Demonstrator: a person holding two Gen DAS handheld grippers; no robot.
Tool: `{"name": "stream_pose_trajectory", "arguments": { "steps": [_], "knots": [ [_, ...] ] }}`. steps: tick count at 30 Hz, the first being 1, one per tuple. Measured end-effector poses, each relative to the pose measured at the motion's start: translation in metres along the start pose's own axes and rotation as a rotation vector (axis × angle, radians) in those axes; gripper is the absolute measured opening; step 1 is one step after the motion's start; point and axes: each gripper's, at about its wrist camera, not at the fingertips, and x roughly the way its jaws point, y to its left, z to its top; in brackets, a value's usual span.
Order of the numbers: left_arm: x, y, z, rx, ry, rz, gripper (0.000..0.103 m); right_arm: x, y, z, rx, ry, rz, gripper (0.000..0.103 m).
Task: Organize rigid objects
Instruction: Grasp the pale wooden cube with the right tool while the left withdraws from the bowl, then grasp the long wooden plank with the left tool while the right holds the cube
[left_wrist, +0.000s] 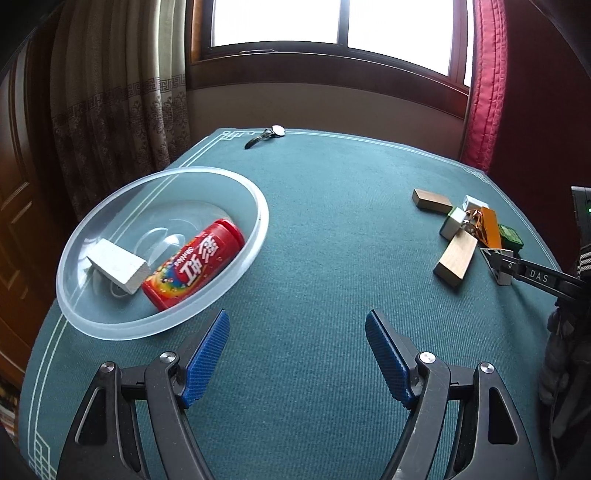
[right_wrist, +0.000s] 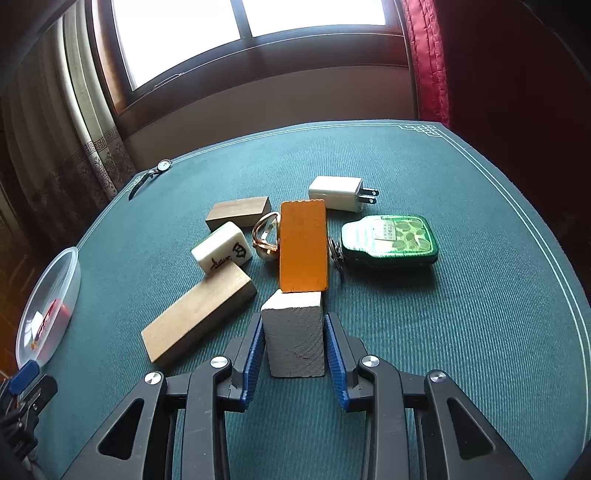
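A green felt-covered table (right_wrist: 443, 332) stands below a window. The right gripper (right_wrist: 294, 328) has its two blue pads on either side of a white block (right_wrist: 295, 336) near the table's front; the pads sit just beside the block's sides, and I cannot tell whether they actually press it. Touching the block's far end is an orange block (right_wrist: 303, 245), with a gold ring (right_wrist: 264, 236), a mahjong tile (right_wrist: 222, 248), two wooden blocks (right_wrist: 199, 321), a white plug adapter (right_wrist: 338, 194) and a green tin (right_wrist: 389, 238) clustered around. The left gripper (left_wrist: 297, 350) hovers with jaws wide apart, holding nothing, beside a clear plastic bowl (left_wrist: 236, 181) containing a red can (left_wrist: 194, 264) and another white block (left_wrist: 116, 266). A wristwatch (left_wrist: 267, 134) lies at the far edge.
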Motion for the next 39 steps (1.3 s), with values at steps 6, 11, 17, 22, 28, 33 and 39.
{"name": "stream_pose_trajectory", "arguments": {
  "steps": [6,11,17,22,28,33,39],
  "knots": [
    [0.012,-0.029,0.006,0.054,0.04,-0.053,0.077,-0.015,-0.012,-0.014,0.005,0.004,0.015,0.034],
    [0.023,-0.057,0.014,0.09,0.072,-0.105,0.077,-0.022,-0.019,-0.02,0.014,0.005,0.032,0.034],
    [0.04,-0.087,0.024,0.111,0.108,-0.149,0.077,-0.024,-0.022,-0.022,0.021,0.001,0.049,0.034],
    [0.056,-0.109,0.028,0.131,0.13,-0.169,0.077,-0.024,-0.023,-0.023,0.023,-0.002,0.053,0.034],
    [0.073,-0.116,0.033,0.152,0.132,-0.13,0.077,-0.025,-0.025,-0.025,0.034,-0.002,0.064,0.034],
    [0.084,-0.102,0.04,0.142,0.123,-0.092,0.082,-0.026,-0.027,-0.025,0.038,-0.002,0.069,0.034],
    [0.093,-0.08,0.048,0.103,0.111,-0.039,0.082,-0.025,-0.027,-0.025,0.038,-0.002,0.069,0.035]
  ]
}}
